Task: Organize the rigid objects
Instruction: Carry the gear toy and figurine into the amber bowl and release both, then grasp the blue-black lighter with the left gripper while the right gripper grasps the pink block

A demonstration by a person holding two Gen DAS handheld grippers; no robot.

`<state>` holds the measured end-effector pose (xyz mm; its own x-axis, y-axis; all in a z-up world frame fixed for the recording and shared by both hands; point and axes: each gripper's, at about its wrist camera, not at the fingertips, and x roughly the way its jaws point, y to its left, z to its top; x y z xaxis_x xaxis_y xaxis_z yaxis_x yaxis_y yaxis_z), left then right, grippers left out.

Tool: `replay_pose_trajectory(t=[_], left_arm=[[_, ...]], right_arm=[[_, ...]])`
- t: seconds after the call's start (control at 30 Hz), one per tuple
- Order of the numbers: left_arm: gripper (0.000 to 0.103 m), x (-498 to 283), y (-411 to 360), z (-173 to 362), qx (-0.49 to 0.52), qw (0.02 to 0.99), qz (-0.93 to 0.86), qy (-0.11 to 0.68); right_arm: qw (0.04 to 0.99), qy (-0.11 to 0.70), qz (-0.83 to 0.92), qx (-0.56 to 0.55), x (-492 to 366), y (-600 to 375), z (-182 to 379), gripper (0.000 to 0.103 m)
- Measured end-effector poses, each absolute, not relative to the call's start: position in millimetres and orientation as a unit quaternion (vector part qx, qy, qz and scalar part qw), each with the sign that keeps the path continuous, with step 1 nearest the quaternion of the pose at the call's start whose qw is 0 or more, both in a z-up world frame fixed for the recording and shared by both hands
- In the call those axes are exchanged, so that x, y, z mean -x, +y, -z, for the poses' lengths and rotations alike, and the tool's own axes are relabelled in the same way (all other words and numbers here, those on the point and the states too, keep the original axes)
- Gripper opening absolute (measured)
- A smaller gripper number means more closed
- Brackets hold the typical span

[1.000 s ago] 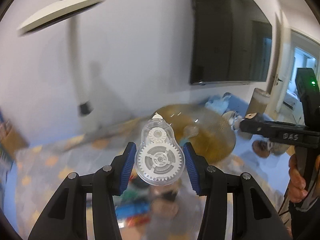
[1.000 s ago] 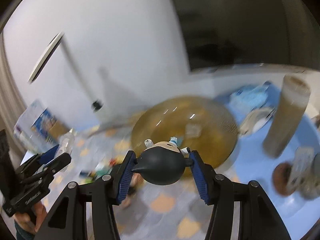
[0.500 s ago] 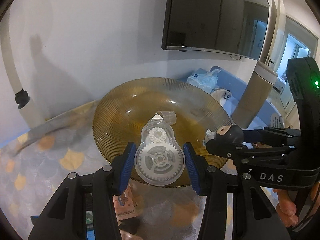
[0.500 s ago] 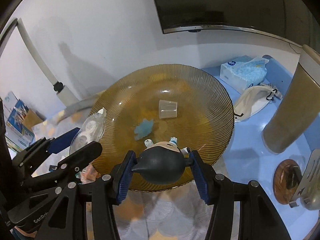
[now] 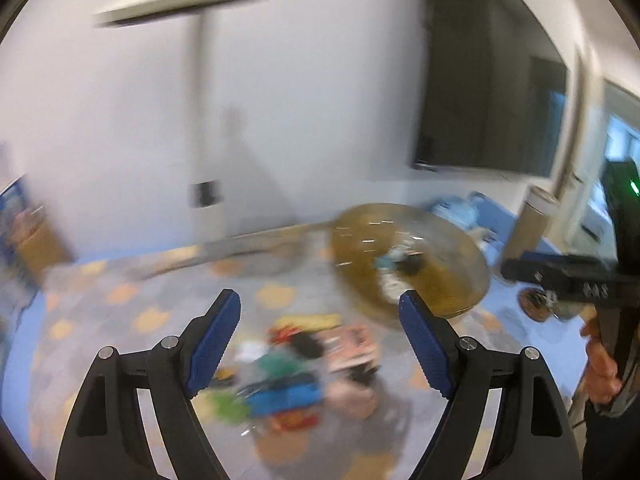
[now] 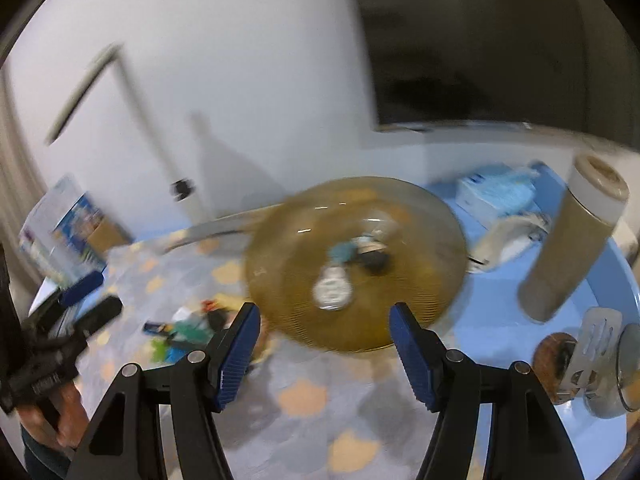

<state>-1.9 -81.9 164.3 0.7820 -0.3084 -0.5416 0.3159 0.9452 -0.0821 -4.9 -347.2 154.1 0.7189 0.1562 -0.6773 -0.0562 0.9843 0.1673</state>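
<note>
An amber ribbed glass bowl (image 6: 400,224) stands on the patterned cloth. Inside it lie the clear correction-tape dispenser (image 6: 333,289), the dark rubber bulb (image 6: 374,260), a small blue piece (image 6: 342,251) and a clear block. My left gripper (image 5: 320,338) is back from the bowl (image 5: 440,296) over a blurred pile of small items (image 5: 288,376); its jaws are opening with nothing between them. My right gripper (image 6: 322,346) hangs in front of the bowl's near rim, jaws opening and empty. Both views are motion-blurred.
A tall tan cylinder with a white top (image 6: 572,236) stands right of the bowl. A tissue pack (image 6: 496,194) and a white cloth bag (image 6: 508,240) lie behind it. A brown disc and metal parts (image 6: 580,356) sit at far right. A lamp arm (image 5: 204,120) rises at the back.
The left gripper let go of the tape dispenser and the right let go of the dark bulb; both now lie in the bowl. Both grippers pulled back from the bowl with jaws wider.
</note>
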Motion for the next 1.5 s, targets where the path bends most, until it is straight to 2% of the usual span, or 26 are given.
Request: replay_pose_trajectory(t=[0.07,0.13,0.3,0.4,0.53,0.77,0.8,0.83,0.87,1.0,1.13,1.3,1.5], left_arm=[[0.081,13.3,-50.2,-153.4,0.012,0.945,0.126,0.3],[0.081,19.7,-24.2,-133.0,0.03,0.942,0.102,0.317],[0.081,26.3,21.7,-53.4,0.068,0.923,0.055,0.374],[0.081,29.7,26.3,-29.2,0.063,0.919,0.053,0.385],[0.081,35.6,21.5,-33.8,0.052,0.928,0.057,0.364],[0.081,30.9,18.6,-28.6,0.038,0.918,0.061,0.39],[0.081,29.0,19.9,-27.8,0.037,0.915,0.06,0.397],[0.081,27.1,20.8,-27.3,0.033,0.911,0.06,0.406],[0.081,24.4,21.2,-28.8,0.022,0.907,0.058,0.416],[0.081,7.1,16.5,-48.3,-0.074,0.908,0.071,0.407],[0.081,-29.4,18.3,-37.3,-0.16,0.898,0.069,0.404],[0.081,-76.4,25.4,-17.0,-0.15,0.864,0.168,0.45],[0.083,-105.3,11.0,-15.3,-0.148,0.855,0.217,0.448]], right_arm=[[0.925,0.368,-0.077,-0.057,13.6,-321.9,-148.3,0.069],[0.919,0.378,-0.095,-0.053,20.1,-293.5,-127.8,0.079],[0.91,0.401,-0.104,-0.028,18.4,-246.5,-42.4,0.079],[0.904,0.417,-0.097,-0.008,15.3,-233.0,-9.2,0.079],[0.91,0.402,-0.097,0.022,16.7,-221.8,-9.2,0.079],[0.901,0.425,-0.08,0.039,9.8,-220.3,-1.2,0.079],[0.899,0.429,-0.079,0.036,9.6,-221.7,-1.0,0.076],[0.896,0.438,-0.07,0.027,9.3,-224.2,-2.0,0.066],[0.884,0.463,-0.064,-0.007,8.2,-230.7,-2.8,0.063],[0.854,0.501,-0.112,-0.087,1.9,-242.1,-15.8,0.062],[0.863,0.494,-0.106,-0.016,-9.4,-222.5,-17.8,0.062],[0.862,0.494,-0.107,0.037,-22.6,-202.4,-0.5,0.059],[0.872,0.468,-0.112,0.091,-36.0,-188.9,6.8,0.059]])
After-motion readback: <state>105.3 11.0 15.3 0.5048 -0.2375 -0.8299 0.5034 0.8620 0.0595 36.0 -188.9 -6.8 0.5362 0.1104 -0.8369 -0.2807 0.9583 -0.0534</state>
